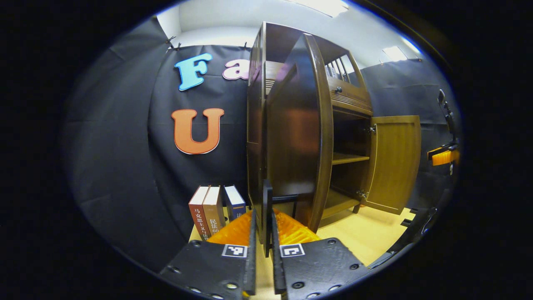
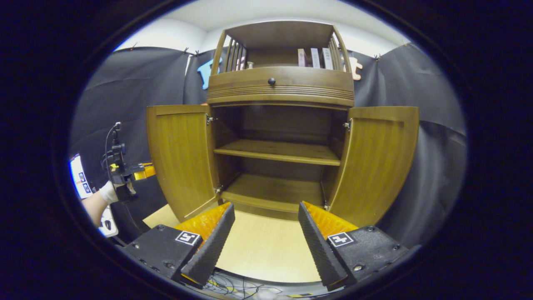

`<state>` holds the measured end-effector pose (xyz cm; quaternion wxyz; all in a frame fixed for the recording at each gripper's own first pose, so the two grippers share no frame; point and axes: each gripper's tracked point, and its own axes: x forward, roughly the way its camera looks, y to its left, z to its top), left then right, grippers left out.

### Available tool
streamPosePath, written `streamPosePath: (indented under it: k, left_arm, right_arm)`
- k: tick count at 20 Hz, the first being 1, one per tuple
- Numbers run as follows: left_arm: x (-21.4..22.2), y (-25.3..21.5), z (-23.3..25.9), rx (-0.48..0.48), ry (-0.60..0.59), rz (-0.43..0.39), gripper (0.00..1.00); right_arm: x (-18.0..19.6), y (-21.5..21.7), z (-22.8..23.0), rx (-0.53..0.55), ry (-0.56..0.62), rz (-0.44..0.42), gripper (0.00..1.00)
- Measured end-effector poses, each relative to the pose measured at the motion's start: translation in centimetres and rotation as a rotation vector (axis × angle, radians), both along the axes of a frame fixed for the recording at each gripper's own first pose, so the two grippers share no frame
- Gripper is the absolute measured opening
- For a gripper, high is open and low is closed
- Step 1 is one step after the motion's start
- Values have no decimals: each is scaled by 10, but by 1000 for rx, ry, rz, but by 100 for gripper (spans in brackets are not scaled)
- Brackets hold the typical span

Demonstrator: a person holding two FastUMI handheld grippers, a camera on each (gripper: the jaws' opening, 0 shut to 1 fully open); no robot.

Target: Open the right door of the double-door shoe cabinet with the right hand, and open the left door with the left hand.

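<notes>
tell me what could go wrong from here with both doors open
1. The left gripper is shut on the left door edge; pulling sideways without opening the fingers could strain the hinges or shift the cabinet.
2. Swinging that door wider may hit the books standing beside the cabinet.
3. The right gripper is open, near the right door, and could bump it.

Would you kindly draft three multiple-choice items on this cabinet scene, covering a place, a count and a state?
1. Where do the books stand?
A. On the table left of the cabinet
B. On the lower shelf
C. On the floor

2. How many doors stand open?
A. None
B. One
C. Two

3. The right claw is
A. shut on a knob
B. open
C. shut on a book

Answers: 1 A, the left gripper view shows them beside the cabinet; 2 C, left door and right door both swung out; 3 B, its fingers are spread with nothing between.
</notes>
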<state>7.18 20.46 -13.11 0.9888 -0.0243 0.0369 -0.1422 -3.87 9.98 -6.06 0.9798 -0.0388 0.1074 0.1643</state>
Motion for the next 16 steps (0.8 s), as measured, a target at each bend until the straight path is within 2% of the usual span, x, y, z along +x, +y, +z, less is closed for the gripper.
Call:
streamPosePath:
  k: [5,8,9,10,11,13,15,16]
  left_arm:
    - [-15,19,-4,-1,17,71,94]
    - [-27,32,-6,14,27,128,94]
    - [-31,35,-8,11,37,144,100]
    - [-38,35,-8,8,44,161,89]
    - [-42,37,-8,10,48,182,100]
    - [-52,40,-4,23,48,227,96]
    - [-61,36,0,25,54,252,96]
    - [-65,32,4,29,59,264,100]
  right_arm:
    - [0,-7,0,6,1,4,96]
    - [1,-9,0,6,5,13,96]
    - [1,-10,0,7,4,16,96]
    - [3,-11,1,8,4,19,96]
    - [4,-11,1,10,5,24,96]
    - [6,-13,2,14,6,33,96]
    - [8,-15,3,17,6,43,96]
    - [10,-16,4,18,4,45,96]
